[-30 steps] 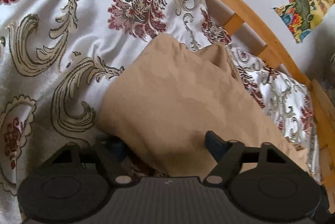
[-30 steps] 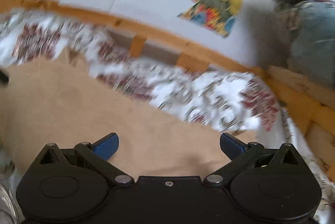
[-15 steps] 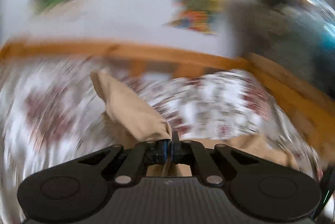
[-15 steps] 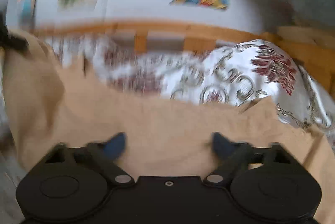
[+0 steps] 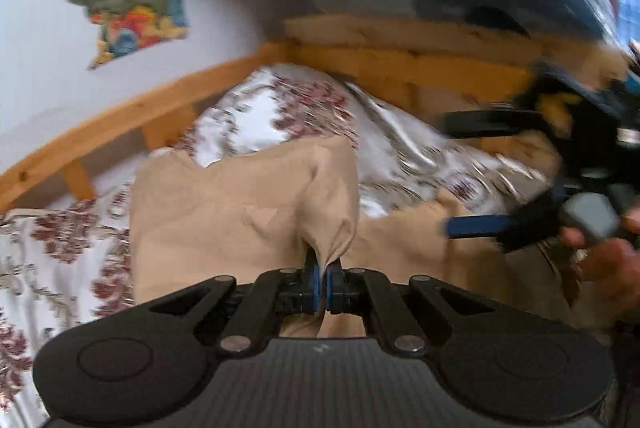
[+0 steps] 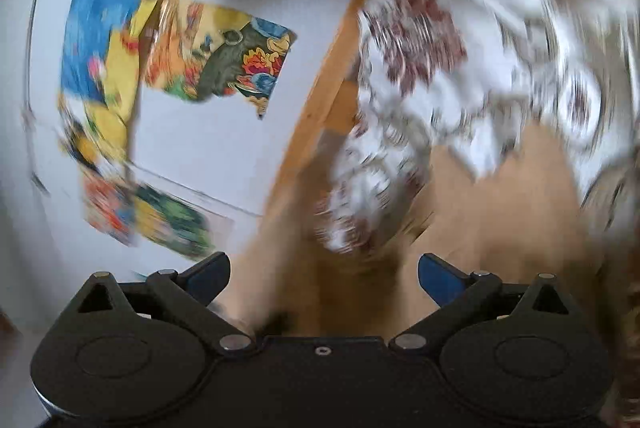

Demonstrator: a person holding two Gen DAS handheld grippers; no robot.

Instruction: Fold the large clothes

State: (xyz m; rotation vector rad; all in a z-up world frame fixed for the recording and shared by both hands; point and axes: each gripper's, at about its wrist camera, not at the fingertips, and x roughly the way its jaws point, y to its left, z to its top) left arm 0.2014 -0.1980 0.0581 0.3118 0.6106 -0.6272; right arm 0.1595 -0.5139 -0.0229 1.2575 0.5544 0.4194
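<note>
Early stage: tan cloth [image 5: 240, 212] pinched in closed left gripper [image 5: 322, 284], lifted off bed [image 5: 60, 240]; right gripper [image 6: 324, 282] fingers wide apart, empty; folding mostly left.

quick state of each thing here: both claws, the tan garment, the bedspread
left claw: shut on a bunched fold of the tan garment
right claw: open, nothing between its fingers
tan garment: partly lifted and creased, the rest lying on the bedspread
bedspread: spread over the bed, rumpled near the wooden frame
</note>
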